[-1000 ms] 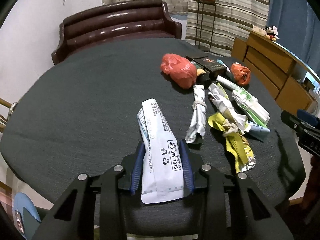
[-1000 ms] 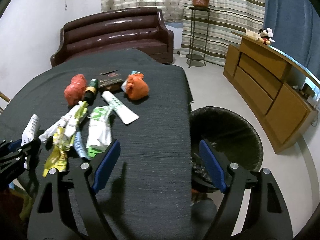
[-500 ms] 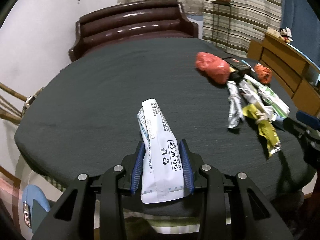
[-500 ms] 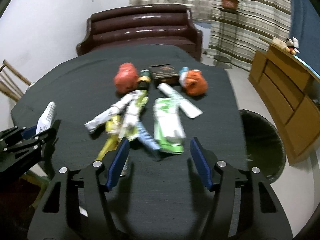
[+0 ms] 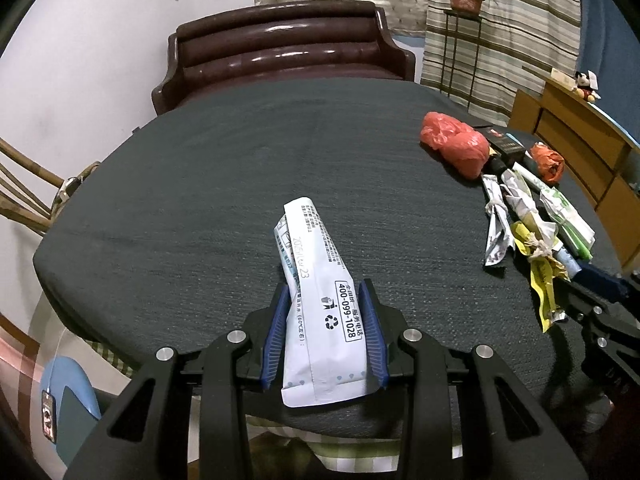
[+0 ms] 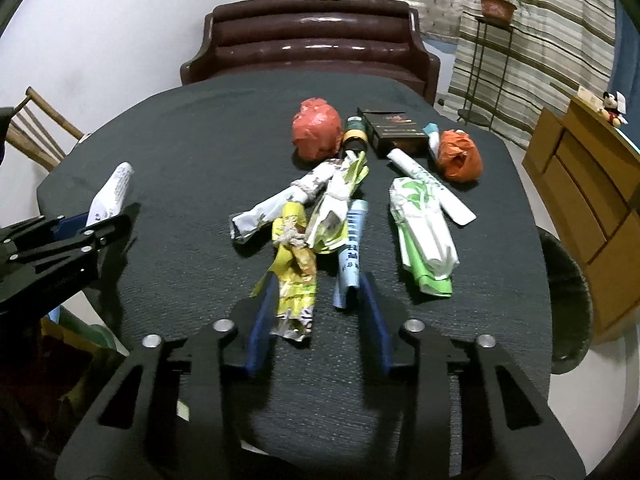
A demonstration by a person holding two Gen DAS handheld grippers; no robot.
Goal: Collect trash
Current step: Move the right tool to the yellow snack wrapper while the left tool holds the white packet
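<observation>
My left gripper (image 5: 326, 300) is shut on a white and pale blue printed wrapper (image 5: 316, 280) and holds it over the near edge of the dark round table (image 5: 200, 184). It also shows in the right wrist view (image 6: 108, 196). My right gripper (image 6: 318, 292) is open and low over the table, its jaws on either side of a yellow wrapper (image 6: 294, 272) and a blue tube (image 6: 352, 244). Behind lie a green and white packet (image 6: 424, 232), a silver wrapper (image 6: 280, 204), a red bag (image 6: 316, 128) and an orange bag (image 6: 458, 156).
A black box (image 6: 392, 130) and a dark bottle (image 6: 356, 136) lie at the back of the pile. A black trash bin (image 6: 568, 300) stands on the floor right of the table. A brown sofa (image 6: 316, 36), a wooden cabinet (image 6: 588, 176) and a bamboo chair (image 6: 36, 132) surround it.
My right gripper swung left from over the bin to the trash pile, came in low and narrowed around the yellow wrapper. My left gripper drew back and left with its wrapper.
</observation>
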